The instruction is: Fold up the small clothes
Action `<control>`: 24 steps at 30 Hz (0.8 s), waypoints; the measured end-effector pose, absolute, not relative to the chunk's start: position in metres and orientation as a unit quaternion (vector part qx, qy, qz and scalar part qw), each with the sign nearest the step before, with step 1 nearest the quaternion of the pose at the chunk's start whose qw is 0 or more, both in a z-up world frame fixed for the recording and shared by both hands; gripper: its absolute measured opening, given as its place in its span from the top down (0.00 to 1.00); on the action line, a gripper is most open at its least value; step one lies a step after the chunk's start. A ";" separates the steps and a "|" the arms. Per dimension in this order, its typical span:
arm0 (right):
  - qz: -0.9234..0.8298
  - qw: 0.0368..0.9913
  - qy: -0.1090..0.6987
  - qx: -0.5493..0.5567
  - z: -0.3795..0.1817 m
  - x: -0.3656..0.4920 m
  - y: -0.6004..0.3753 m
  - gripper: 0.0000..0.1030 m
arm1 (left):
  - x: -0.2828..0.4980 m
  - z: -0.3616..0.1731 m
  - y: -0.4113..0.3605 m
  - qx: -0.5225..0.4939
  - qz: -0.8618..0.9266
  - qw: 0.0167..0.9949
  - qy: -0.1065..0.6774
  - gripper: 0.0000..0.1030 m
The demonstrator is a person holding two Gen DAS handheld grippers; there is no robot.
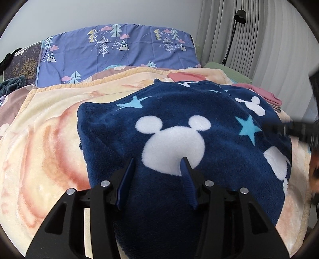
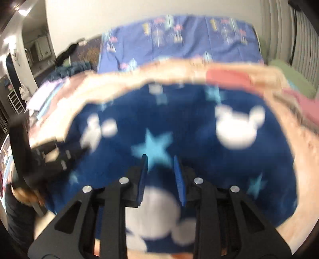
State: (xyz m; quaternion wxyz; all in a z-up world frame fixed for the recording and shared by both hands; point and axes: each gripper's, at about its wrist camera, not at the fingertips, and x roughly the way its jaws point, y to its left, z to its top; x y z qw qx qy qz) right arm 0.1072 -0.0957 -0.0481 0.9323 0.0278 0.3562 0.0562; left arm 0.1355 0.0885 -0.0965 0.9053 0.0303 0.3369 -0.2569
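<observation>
A navy fleece garment (image 1: pixel 179 123) with white mouse heads and light-blue stars lies spread on a peach blanket (image 1: pixel 43 139) on a bed. My left gripper (image 1: pixel 158 160) is open just above its near part, nothing between the fingers. The right wrist view is motion-blurred: the same garment (image 2: pixel 199 129) fills it, and my right gripper (image 2: pixel 160 157) is open over it, empty. The right gripper shows blurred at the right edge of the left wrist view (image 1: pixel 295 129); the left gripper shows blurred at the left of the right wrist view (image 2: pixel 59 155).
A purple pillow (image 1: pixel 119 51) with tree prints lies at the head of the bed. Folded pink clothes (image 1: pixel 267 95) sit at the garment's far right. A green sheet (image 1: pixel 229 71), grey curtains (image 1: pixel 269 39) and a black lamp (image 1: pixel 239 18) stand to the right.
</observation>
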 end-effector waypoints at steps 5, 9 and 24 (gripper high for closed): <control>0.048 0.888 0.449 0.081 -0.091 0.173 -0.100 0.72 | 0.136 -0.096 0.089 0.026 -0.262 0.904 0.336 0.50; 0.055 0.887 0.452 0.072 -0.096 0.176 -0.099 0.72 | 0.135 -0.096 0.089 0.026 -0.266 0.903 0.336 0.48; 0.002 0.873 0.475 0.106 -0.117 0.296 -0.116 0.64 | 0.134 -0.093 0.096 0.010 -0.276 0.904 0.327 0.43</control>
